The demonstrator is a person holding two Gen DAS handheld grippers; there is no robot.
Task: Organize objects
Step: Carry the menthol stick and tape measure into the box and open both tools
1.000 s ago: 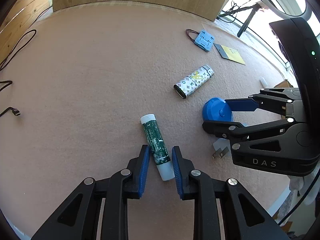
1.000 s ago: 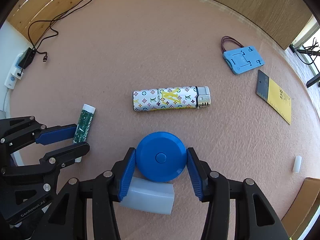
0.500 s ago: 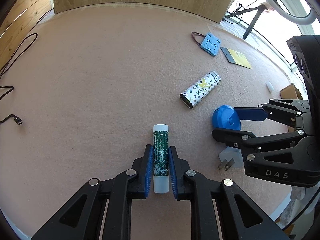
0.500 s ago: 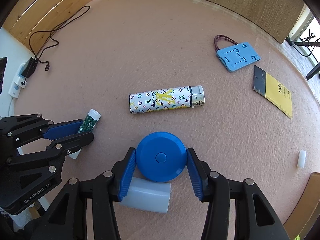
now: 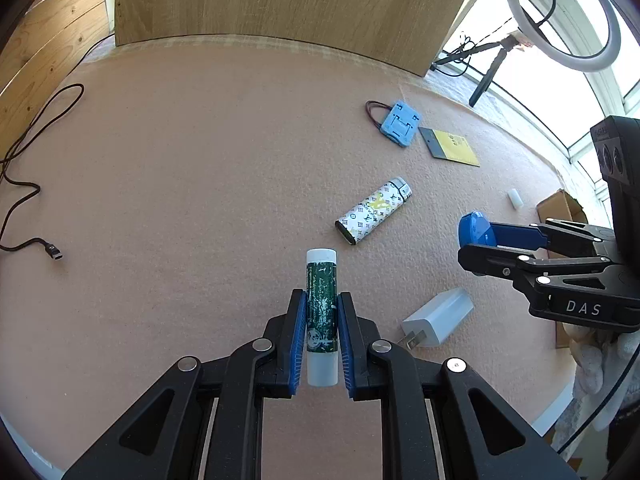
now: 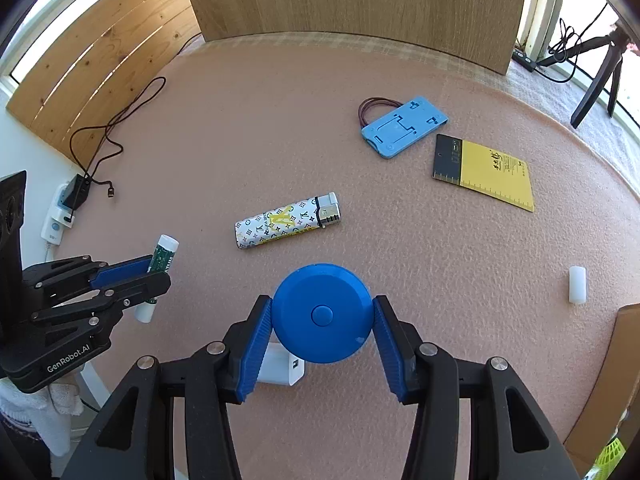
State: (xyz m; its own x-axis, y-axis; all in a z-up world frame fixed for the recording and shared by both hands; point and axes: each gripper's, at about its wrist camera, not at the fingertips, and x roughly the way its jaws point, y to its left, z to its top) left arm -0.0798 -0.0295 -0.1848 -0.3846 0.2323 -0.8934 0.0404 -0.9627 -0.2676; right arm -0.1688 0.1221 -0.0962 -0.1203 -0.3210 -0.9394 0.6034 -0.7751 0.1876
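My left gripper [image 5: 321,300] is shut on a green-and-white lip balm tube [image 5: 321,300], held clear above the pink mat; the same tube [image 6: 163,254] shows at the left of the right wrist view. My right gripper [image 6: 322,314] is shut on a round blue disc with a centre button [image 6: 322,314], also lifted; the disc [image 5: 474,229] appears edge-on at the right in the left wrist view. A white plug adapter [image 5: 438,316] lies on the mat between the two grippers, partly hidden under the disc [image 6: 280,368] in the right wrist view.
A patterned lighter [image 6: 288,225] lies mid-mat. Further back are a blue phone stand [image 6: 404,126] with a hair band, a yellow-black card [image 6: 486,173] and a small white cap [image 6: 577,283]. A cardboard box [image 5: 560,208] stands at the right edge; cables [image 5: 24,184] trail at the left.
The left jaws closed on the lip balm tube and lifted it off the mat. The right gripper rose with the blue disc and moved away from the white adapter.
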